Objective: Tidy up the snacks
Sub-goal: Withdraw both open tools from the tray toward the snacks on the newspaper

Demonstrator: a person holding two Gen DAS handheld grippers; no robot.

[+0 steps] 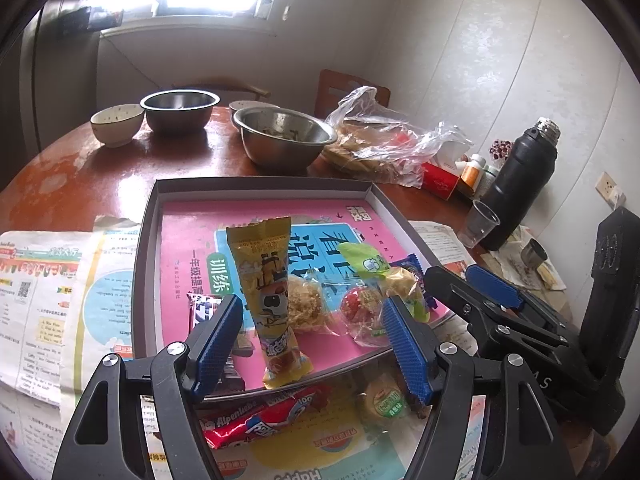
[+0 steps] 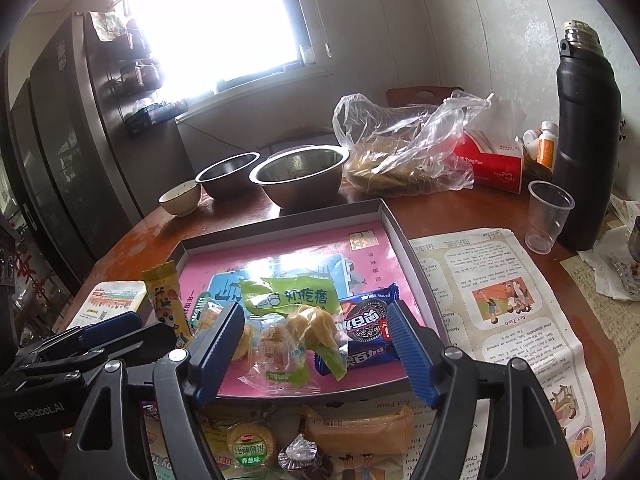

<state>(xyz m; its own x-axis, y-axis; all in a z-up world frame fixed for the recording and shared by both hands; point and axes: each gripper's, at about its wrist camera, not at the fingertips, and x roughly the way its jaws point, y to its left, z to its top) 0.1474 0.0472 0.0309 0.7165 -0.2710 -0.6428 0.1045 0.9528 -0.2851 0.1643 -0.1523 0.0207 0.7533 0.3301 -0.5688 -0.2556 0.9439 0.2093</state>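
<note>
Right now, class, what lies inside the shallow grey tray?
Inside the tray: a pink booklet, a yellow snack pack, a green-topped pastry bag and a blue cookie pack. Wrappers cover the booklet's middle.

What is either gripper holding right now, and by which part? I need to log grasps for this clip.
Nothing is held. The left gripper stands open around the yellow snack packet, pads clear. The right gripper is open above the green-topped snack bag.
</note>
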